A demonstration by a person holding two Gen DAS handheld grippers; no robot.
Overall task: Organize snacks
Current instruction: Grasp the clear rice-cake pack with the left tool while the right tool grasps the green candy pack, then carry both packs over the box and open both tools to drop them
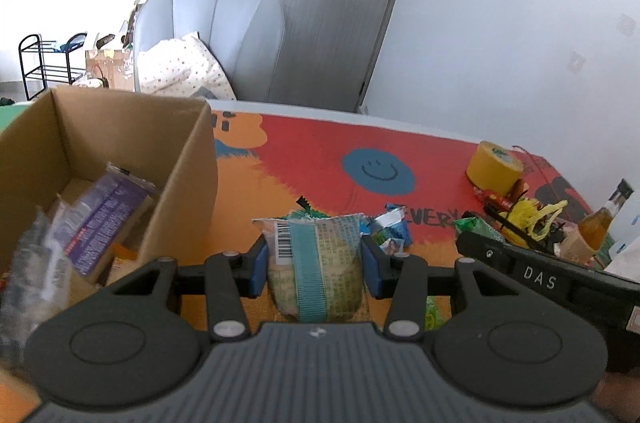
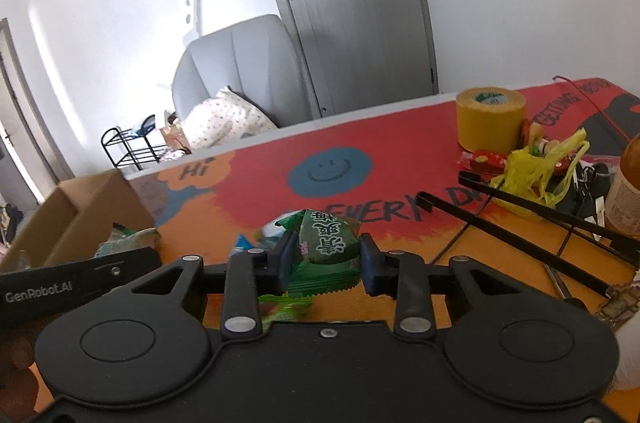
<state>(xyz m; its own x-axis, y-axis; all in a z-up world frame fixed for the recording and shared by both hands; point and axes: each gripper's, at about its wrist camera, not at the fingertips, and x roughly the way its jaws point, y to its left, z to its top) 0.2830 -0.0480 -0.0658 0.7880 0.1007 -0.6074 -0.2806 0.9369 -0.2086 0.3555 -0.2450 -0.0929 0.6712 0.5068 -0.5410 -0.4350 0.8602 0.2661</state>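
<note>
Gripping a pale snack packet (image 1: 316, 263) in left gripper (image 1: 316, 265), green candy packet (image 2: 330, 241) in right gripper (image 2: 325, 259)

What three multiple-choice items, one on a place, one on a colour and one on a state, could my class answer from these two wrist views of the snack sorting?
1. Where does the cardboard box stand in the left wrist view?
A. left of the held packet
B. right of the tape roll
C. on the chair

2. What colour is the tape roll?
A. blue
B. yellow
C. white

3. What is the right gripper doing?
A. hanging empty
B. pressing on the bottle
C. gripping a green snack packet

Answers:
1 A: the box fills the left side, while the left gripper holds a pale packet with a teal stripe at centre.
2 B: the roll on the red tablecloth is plainly yellow.
3 C: the green snack packet sits pinched between both blue pads.
</note>
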